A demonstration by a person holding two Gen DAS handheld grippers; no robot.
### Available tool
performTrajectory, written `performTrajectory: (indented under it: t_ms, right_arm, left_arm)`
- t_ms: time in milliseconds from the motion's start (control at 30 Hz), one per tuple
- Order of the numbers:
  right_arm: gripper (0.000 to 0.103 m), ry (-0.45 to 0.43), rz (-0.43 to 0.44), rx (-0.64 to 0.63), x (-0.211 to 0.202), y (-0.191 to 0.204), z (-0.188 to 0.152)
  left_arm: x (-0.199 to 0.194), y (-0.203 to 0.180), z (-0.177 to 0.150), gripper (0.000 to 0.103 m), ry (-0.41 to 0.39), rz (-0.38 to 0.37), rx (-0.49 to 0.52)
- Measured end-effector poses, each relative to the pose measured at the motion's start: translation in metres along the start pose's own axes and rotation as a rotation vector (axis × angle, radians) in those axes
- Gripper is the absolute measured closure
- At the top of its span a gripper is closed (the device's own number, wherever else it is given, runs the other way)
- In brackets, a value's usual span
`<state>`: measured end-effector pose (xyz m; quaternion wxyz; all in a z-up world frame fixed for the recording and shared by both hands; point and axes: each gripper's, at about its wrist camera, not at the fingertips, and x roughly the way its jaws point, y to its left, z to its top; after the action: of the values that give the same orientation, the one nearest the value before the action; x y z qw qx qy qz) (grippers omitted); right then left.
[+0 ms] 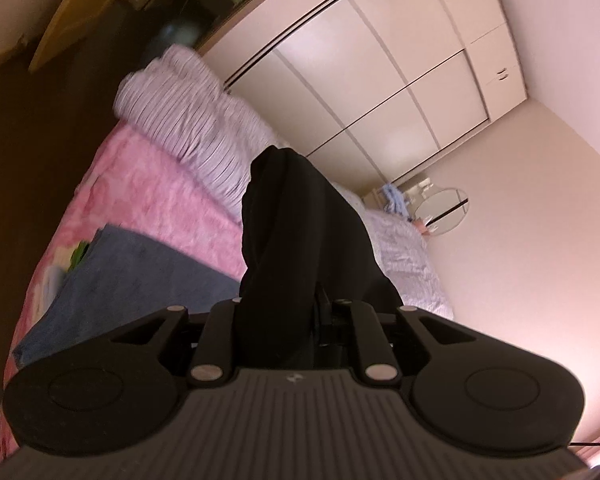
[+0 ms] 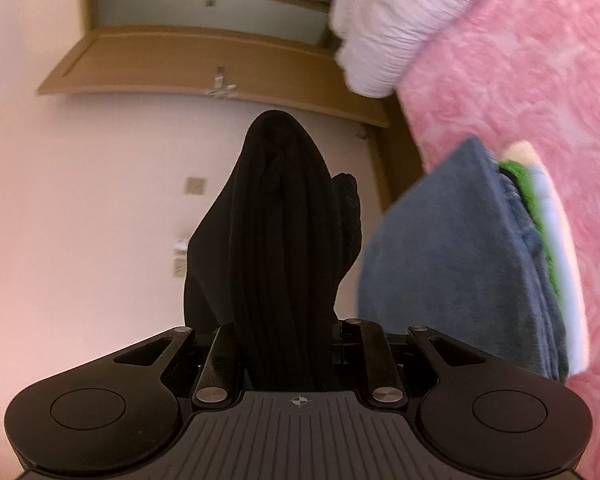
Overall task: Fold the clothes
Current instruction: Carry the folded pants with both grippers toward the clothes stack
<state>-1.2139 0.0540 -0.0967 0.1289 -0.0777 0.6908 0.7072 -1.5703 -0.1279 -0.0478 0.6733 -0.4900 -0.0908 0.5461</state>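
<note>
Left gripper (image 1: 278, 308) & right gripper (image 2: 288, 328) both clamped on bunched, ribbed black garment (image 2: 284, 220), fuzzy pink blanket (image 2: 520, 80)

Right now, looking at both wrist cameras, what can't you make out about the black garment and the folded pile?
- Left tongs: tips buried in the black garment, left wrist view.
- Right tongs: tips covered by the same dark cloth, right wrist view.
- What kind of garment it is: bunched, no outline in either view.
- Folded pile under the blue towel: only blurred edges show, right wrist view.
- Pink bedspread: cut off by the lens edge.
</note>
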Motion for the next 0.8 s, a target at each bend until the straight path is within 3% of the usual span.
performTrajectory:
  t_ms: [133,533,633,700,800]
  right_arm:
    - [0.085,0.008,-0.056,0.045,0.020,-0.026,0.006]
    - [0.084,0.037,-0.161,0.062,0.047,-0.055,0.025]
    - [0.077,0.038,-0.250,0.008,0.052,-0.058,0.027]
    - [0.067,0.029,-0.320,-0.057,0.054,-0.057,0.028]
    - [0.065,-0.009,-0.364,-0.139,0.050,-0.050,0.025]
  left_arm:
    - [0.014,0.027,-0.001,0.090,0.037,0.015,-0.023]
    - [0.051,0.087,0.010,0.087,0.117,0.043,-0.078]
    - [0.067,0.103,0.009,0.081,0.148,0.100,-0.056]
    - [0.070,0.111,0.011,0.078,0.147,0.104,-0.066]
    - [0.064,0.108,0.023,0.077,0.118,0.144,-0.017]
